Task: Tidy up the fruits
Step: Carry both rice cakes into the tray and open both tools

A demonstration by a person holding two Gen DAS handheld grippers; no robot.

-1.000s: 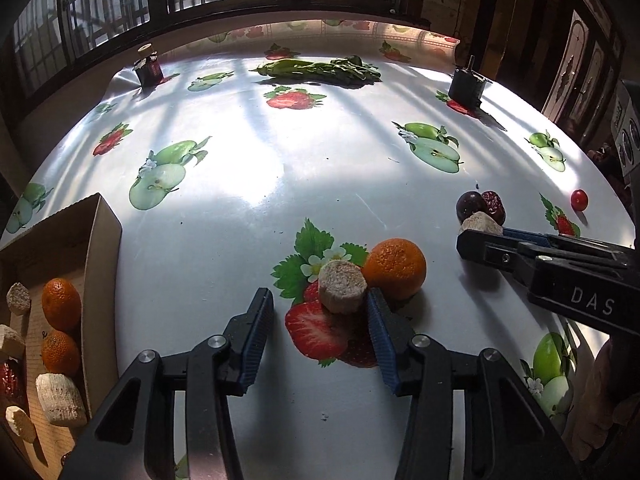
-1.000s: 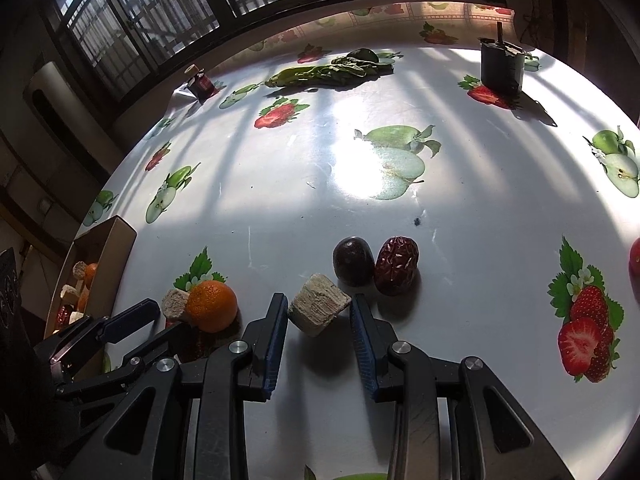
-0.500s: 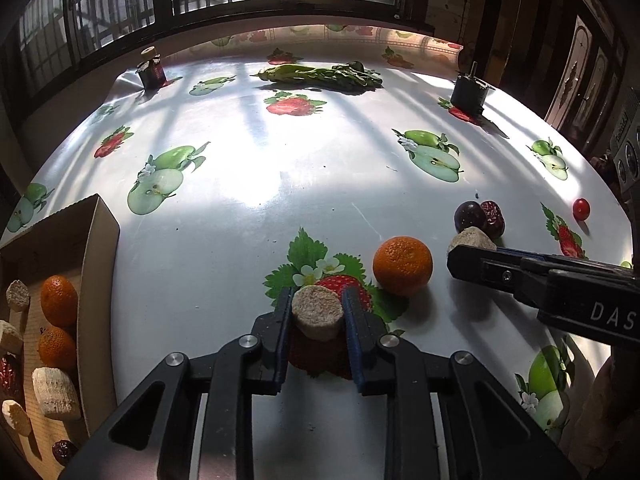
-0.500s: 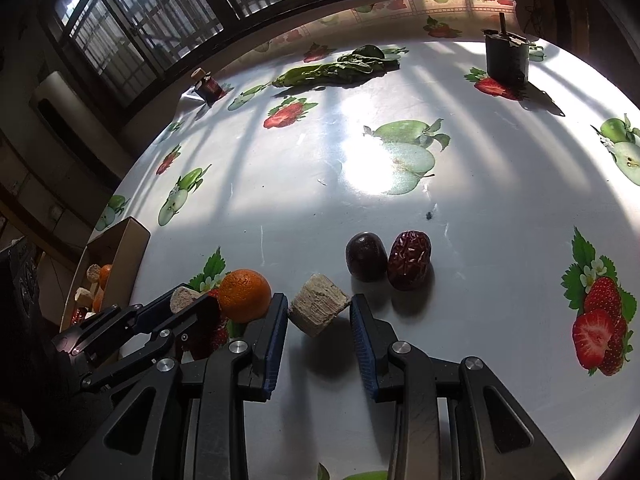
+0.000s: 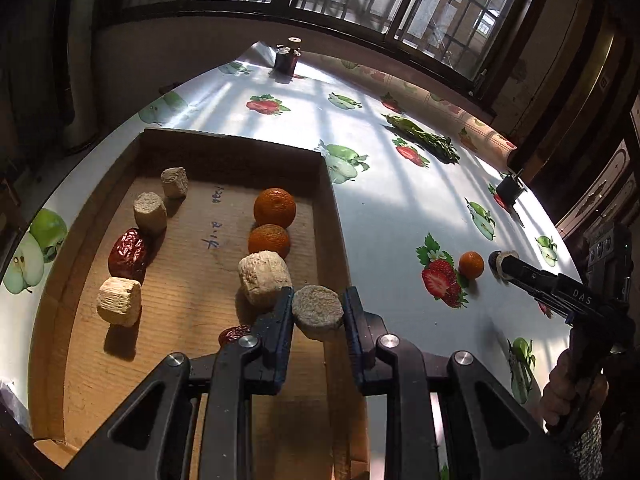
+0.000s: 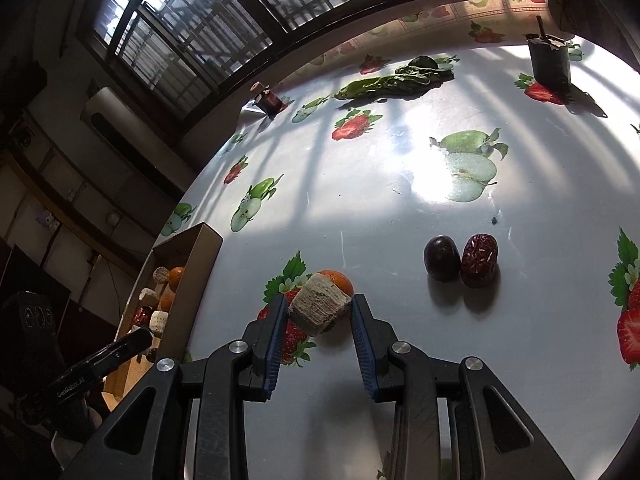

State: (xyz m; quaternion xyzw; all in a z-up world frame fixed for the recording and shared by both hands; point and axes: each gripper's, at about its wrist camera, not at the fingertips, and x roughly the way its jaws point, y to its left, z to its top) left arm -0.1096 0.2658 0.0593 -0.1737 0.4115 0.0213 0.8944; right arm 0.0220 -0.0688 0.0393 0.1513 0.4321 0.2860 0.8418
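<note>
Cardboard box [image 5: 328, 208] under tilted left gripper [image 5: 317, 312]

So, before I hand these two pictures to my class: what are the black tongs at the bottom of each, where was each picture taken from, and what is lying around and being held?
No robot here: a person holds a pair of hand tongs in each hand, each with a wide-angle camera looking along its fingers. One picture comes from the left tongs, the other from the right tongs.

The left tongs are shut on a round beige cake, held over the edge of a cardboard box. In the box lie similar cakes, two tangerines and red dates.

The right tongs are shut on a beige block above the fruit-print tablecloth. On the cloth lie one more tangerine, a dark plum and a red date, with leafy greens farther back.
</note>
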